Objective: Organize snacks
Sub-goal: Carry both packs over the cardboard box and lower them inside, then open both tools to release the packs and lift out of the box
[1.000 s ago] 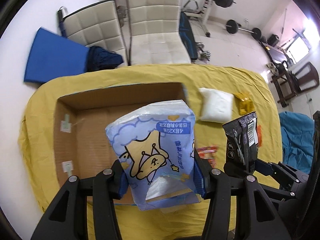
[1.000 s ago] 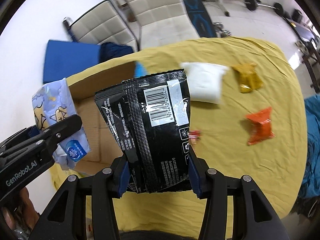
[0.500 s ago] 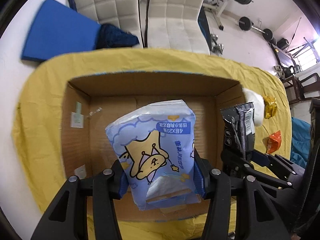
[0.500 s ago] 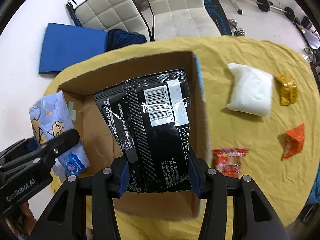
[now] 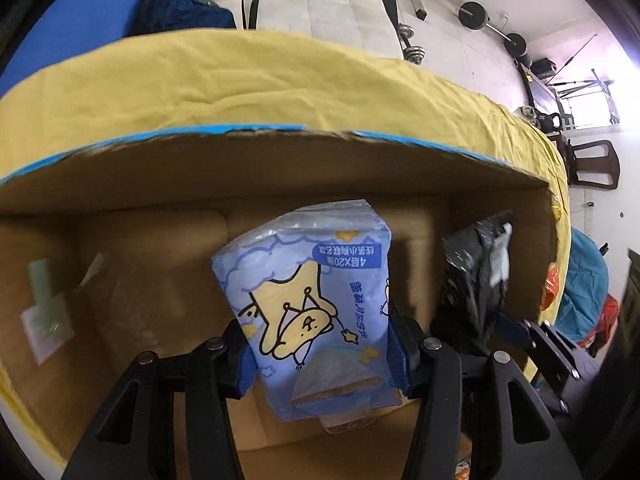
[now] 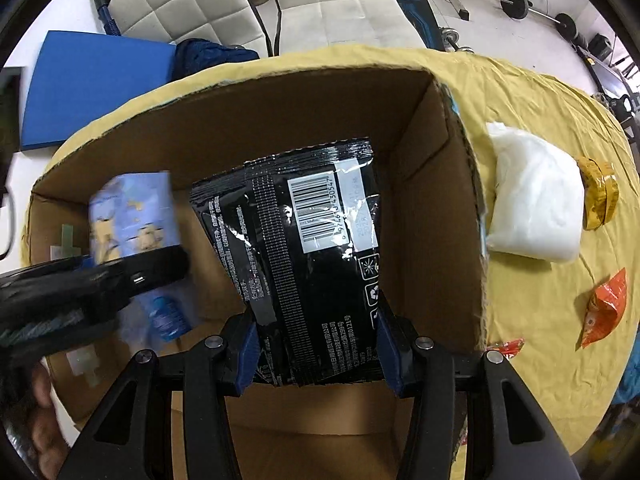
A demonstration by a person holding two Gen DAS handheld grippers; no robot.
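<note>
The left gripper (image 5: pixel 322 354) pinches the blue cartoon pack (image 5: pixel 310 304), whose long axis runs straight out past the fingertips; beyond and beneath them lies the cardboard box (image 5: pixel 280 168) floor. Alongside, the right gripper (image 6: pixel 316 350) clamps the black packet (image 6: pixel 304 248), likewise lengthwise and ahead, over the same box nearer its right wall. Judged, both need only lowering and release.

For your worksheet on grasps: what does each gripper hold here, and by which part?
The left gripper clamps the blue cartoon packet by its lower side edges. The right gripper clamps the black barcode pouch likewise, both over the cardboard box.
</note>
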